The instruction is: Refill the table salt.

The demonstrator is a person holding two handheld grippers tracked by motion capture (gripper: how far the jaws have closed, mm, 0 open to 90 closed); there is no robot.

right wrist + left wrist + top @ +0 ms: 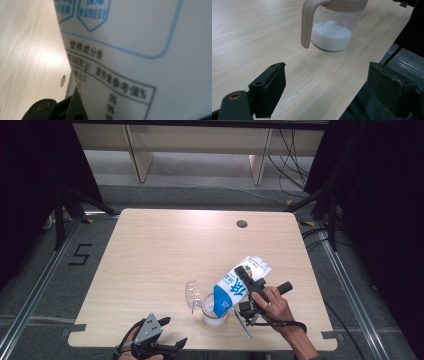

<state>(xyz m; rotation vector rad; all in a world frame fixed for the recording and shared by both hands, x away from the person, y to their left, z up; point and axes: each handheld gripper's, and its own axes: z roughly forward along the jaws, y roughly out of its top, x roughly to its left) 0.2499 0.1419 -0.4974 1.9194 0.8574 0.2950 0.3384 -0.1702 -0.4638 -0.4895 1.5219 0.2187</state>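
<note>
Near the bench's front edge, right of its middle, the white-and-blue paper carton [239,285] is tipped spout-down over the clear plastic jug [214,312], which holds white grains (its tan handle [307,23] faces the left gripper). The right gripper [248,287] has its fingers closed across the carton's middle. The carton looks light, with walls that dent and smooth printed faces, so I judge a mid-body hold across the flat sides safest. The left gripper [159,335] waits at the front edge, fingers [270,91] wide apart, empty.
</note>
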